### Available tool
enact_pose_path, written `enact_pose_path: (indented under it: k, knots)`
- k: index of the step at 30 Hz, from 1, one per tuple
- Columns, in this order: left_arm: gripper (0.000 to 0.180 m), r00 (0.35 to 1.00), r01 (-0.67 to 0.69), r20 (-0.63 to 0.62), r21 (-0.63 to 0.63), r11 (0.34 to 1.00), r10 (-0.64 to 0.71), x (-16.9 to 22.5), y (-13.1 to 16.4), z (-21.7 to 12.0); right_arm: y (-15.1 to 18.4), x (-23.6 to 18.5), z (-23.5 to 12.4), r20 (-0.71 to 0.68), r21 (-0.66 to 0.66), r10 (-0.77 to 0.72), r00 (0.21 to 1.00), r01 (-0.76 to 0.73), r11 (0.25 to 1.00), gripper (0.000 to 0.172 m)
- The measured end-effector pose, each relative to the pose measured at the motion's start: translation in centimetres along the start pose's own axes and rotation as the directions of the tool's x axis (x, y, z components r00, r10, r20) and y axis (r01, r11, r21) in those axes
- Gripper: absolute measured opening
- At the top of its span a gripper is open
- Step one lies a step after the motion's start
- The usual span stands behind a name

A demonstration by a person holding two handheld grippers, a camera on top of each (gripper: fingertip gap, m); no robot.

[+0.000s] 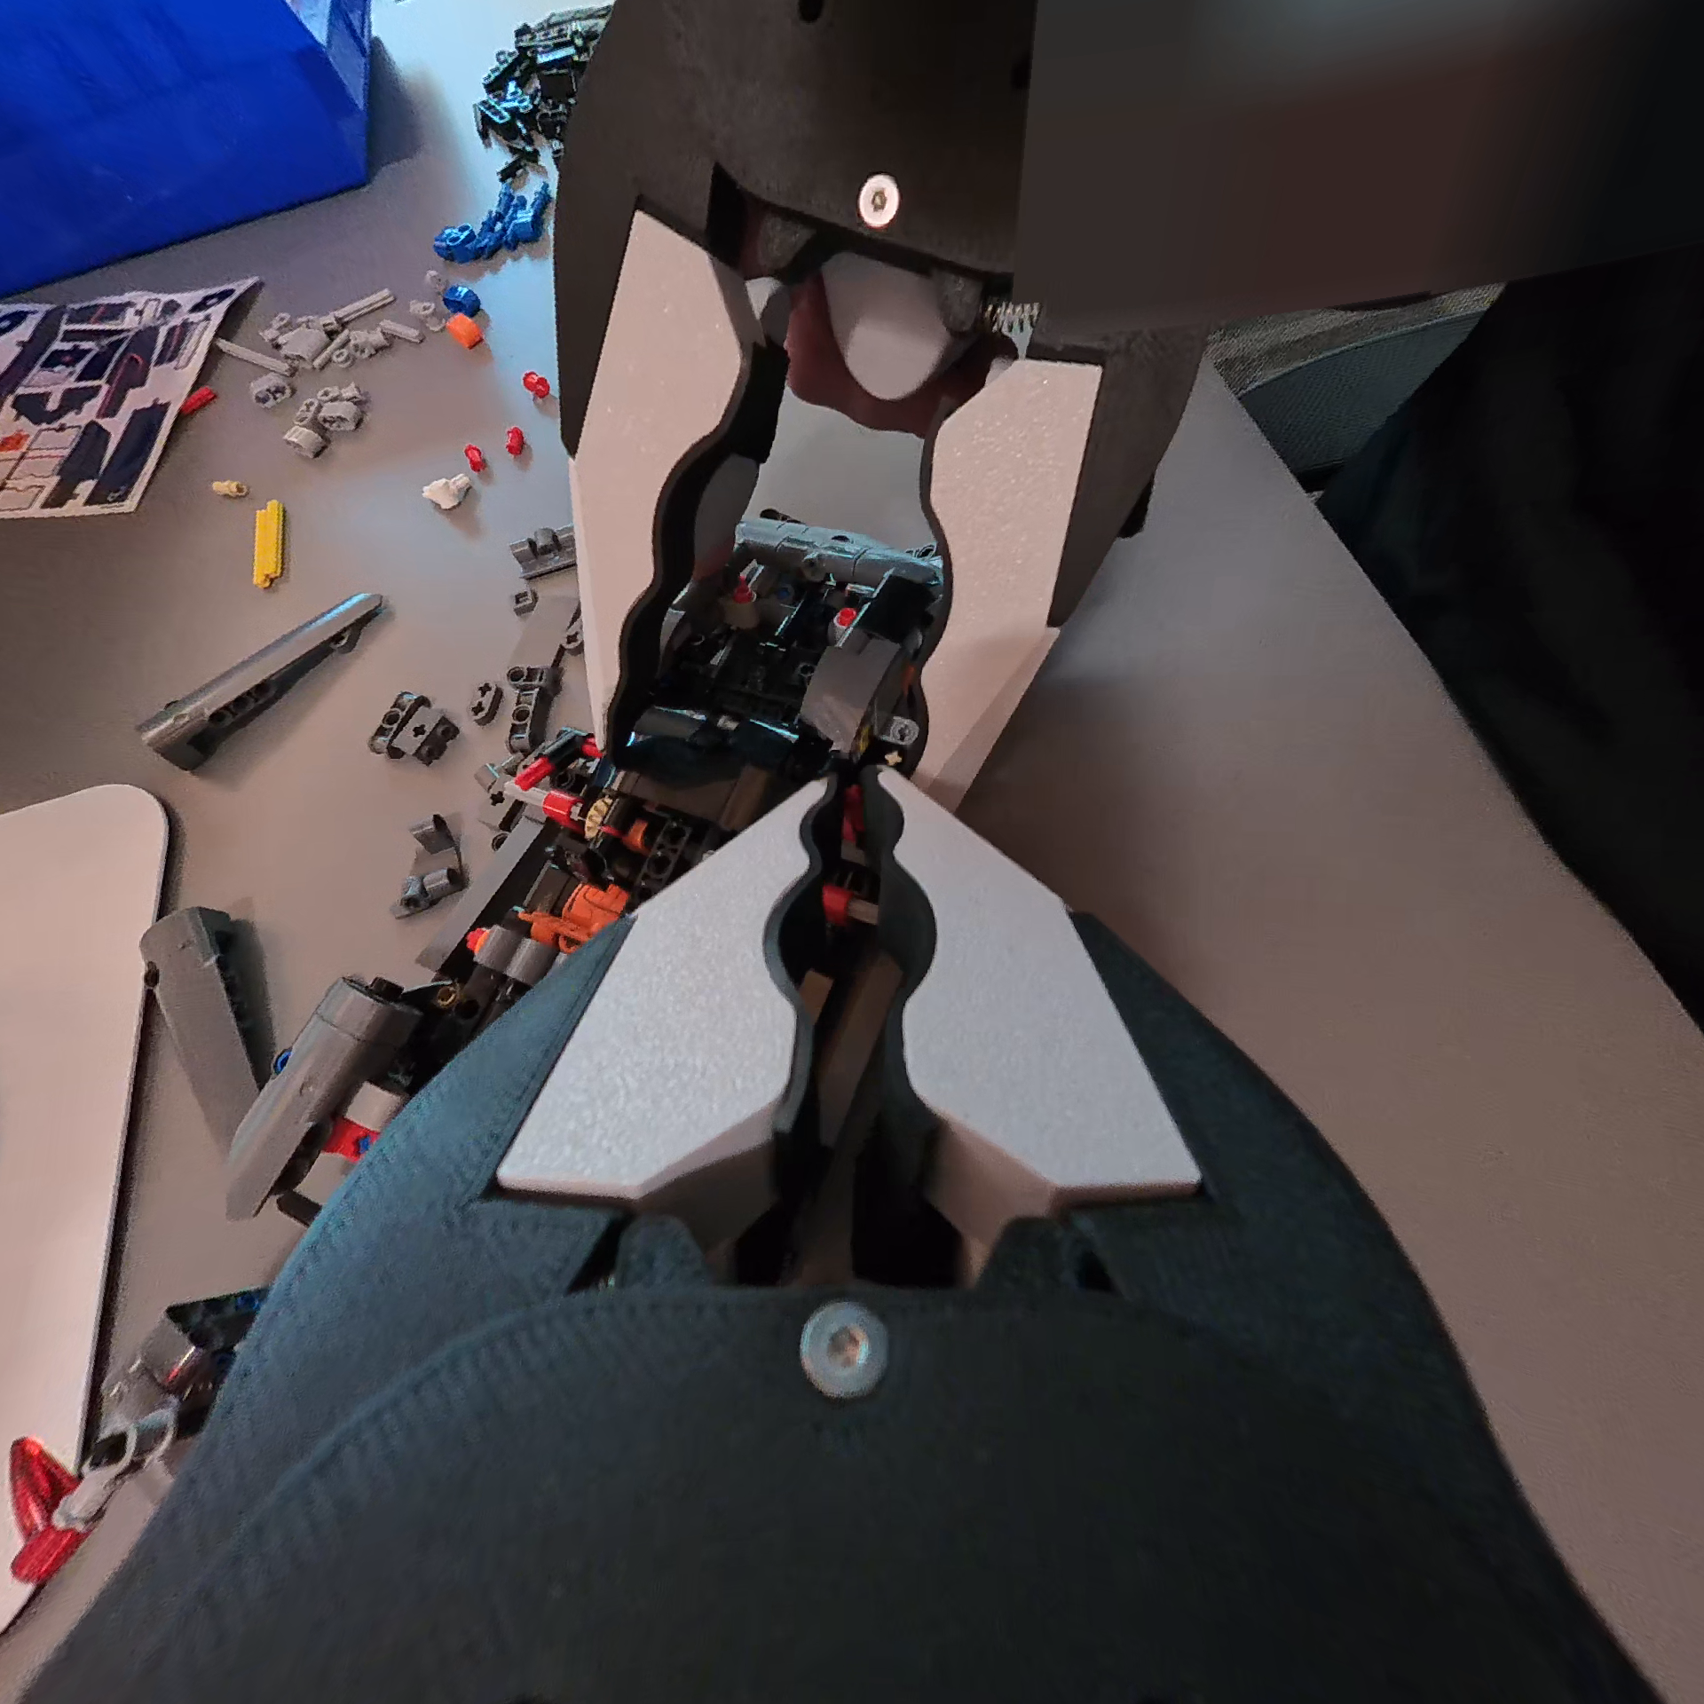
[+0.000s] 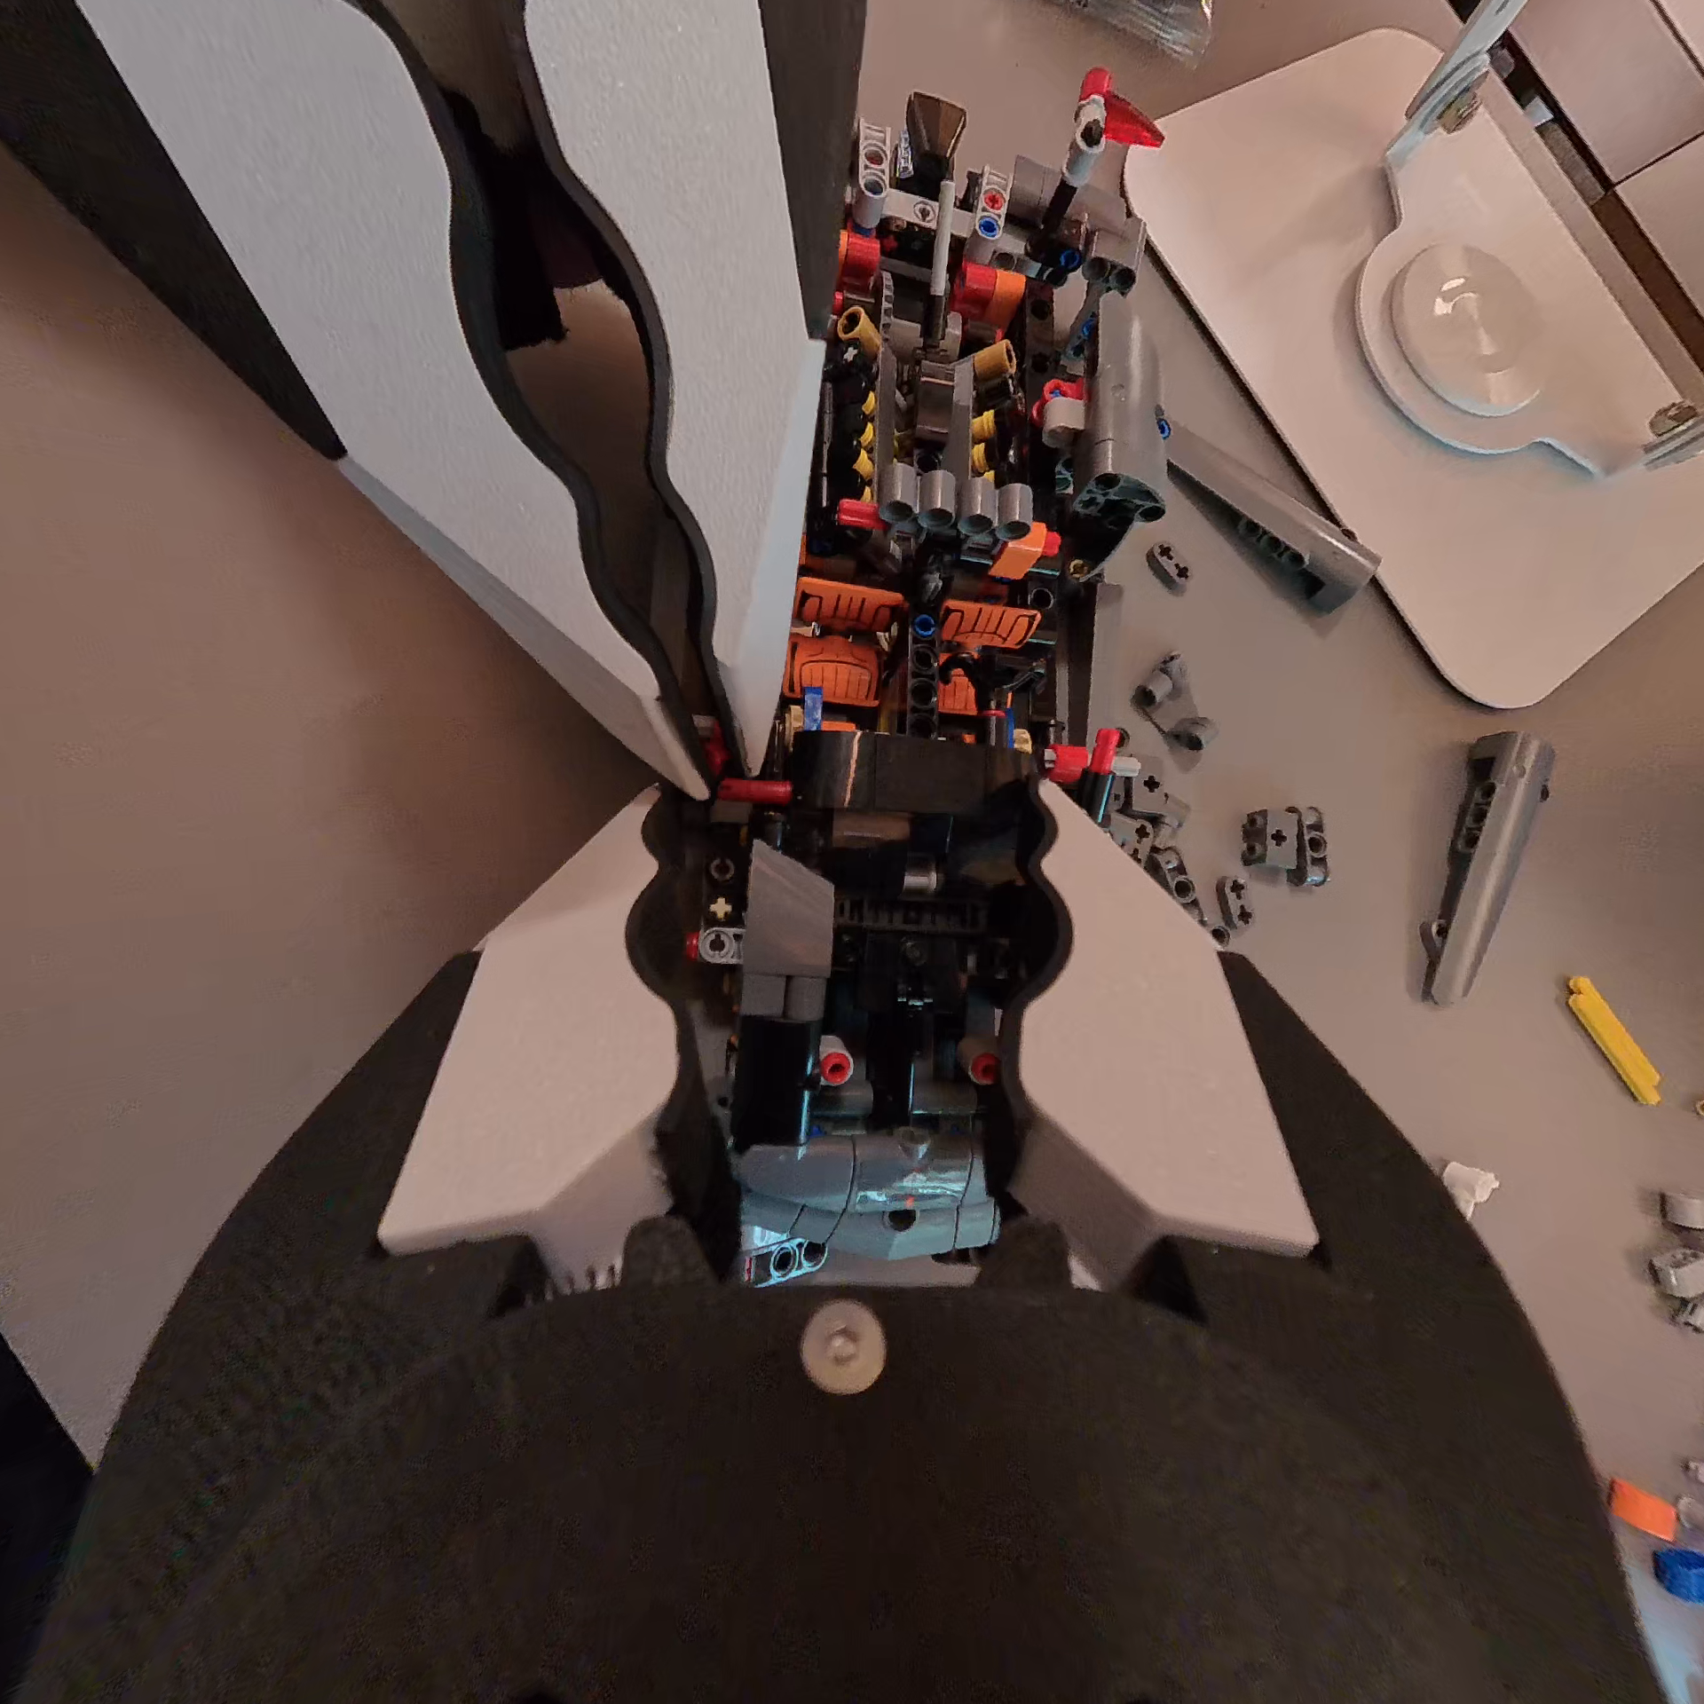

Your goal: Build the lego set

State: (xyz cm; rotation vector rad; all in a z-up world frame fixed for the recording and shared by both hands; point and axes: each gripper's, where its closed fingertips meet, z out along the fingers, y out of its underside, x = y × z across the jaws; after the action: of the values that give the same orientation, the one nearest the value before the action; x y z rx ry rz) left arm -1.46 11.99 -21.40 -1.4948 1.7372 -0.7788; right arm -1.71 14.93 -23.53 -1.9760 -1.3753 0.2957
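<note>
black-bodied, white-fingered, the right gripper (image 2: 853, 830) fills the bottom of its own view, its jaws spread wide around the near end of a long brick-built model car (image 2: 931, 572). whether its pads press on the model's flanks i cannot tell; the black and grey bodywork sits between them. the model's long axis runs straight ahead from this gripper, along the line of its fingers, with the orange seats (image 2: 844, 636) and the grey cylinder row farther out.

coming from the opposite end and slightly to the left, the left gripper (image 1: 853, 788) has its fingertips pressed together on a small red pin (image 2: 751, 789) that juts sideways from the model's edge, just ahead of the right gripper's left fingertip. the two grippers nearly touch tip to tip.

off to the right of the model, loose grey connector pieces (image 2: 1282, 844), a grey curved panel (image 2: 1485, 857) and a yellow axle (image 2: 1614, 1042) lie scattered on the grey table (image 2: 1337, 968).
</note>
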Motion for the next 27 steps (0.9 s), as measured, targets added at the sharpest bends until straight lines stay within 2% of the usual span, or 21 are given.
enact_pose_path:
  k: [16, 27]
  knots:
    - [0.002, 0.999, -0.034, 0.002, 0.009, 0.999, 0.034, -0.32, 0.01, 0.09, 0.08, 0.32, 0.05, -0.016, -0.008, -0.008, 1.000, 0.008, 1.000, 0.065]
    - [0.004, 0.996, -0.083, 0.027, -0.007, 0.996, 0.084, -0.42, -0.03, -0.48, 0.00, 0.28, -0.21, 0.019, 0.003, 0.014, 1.000, -0.014, 1.000, 0.065]
